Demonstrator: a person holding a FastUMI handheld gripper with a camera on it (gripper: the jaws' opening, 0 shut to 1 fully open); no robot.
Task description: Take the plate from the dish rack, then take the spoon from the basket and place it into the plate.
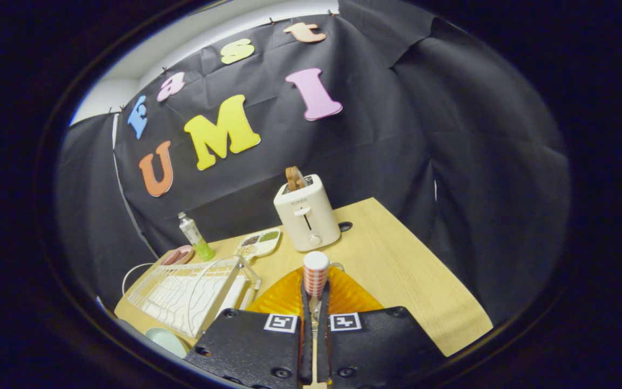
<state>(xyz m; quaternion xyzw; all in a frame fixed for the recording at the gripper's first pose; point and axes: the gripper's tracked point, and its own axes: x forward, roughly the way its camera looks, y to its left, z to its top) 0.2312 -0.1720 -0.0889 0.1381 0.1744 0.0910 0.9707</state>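
My gripper (pixel 315 300) is shut on the spoon (pixel 315 276). Its orange-and-white checked handle with a white end sticks up just ahead of the fingertips, and a thin metal part shows in the narrow gap between the fingers. Right below and ahead of the fingers, the orange ribbed plate (pixel 350 296) lies flat on the wooden table (pixel 397 270), partly hidden by the gripper. The white wire dish rack (pixel 192 294) stands to the left of the plate, touching or nearly touching its edge. I cannot tell whether the spoon touches the plate.
A white toaster (pixel 306 213) with a slice of bread in it stands beyond the plate. Left of it are a divided snack tray (pixel 259 243), a green-bottomed bottle (pixel 195 235) and a pink dish (pixel 178 254). A pale green object (pixel 165 340) lies near the rack's front.
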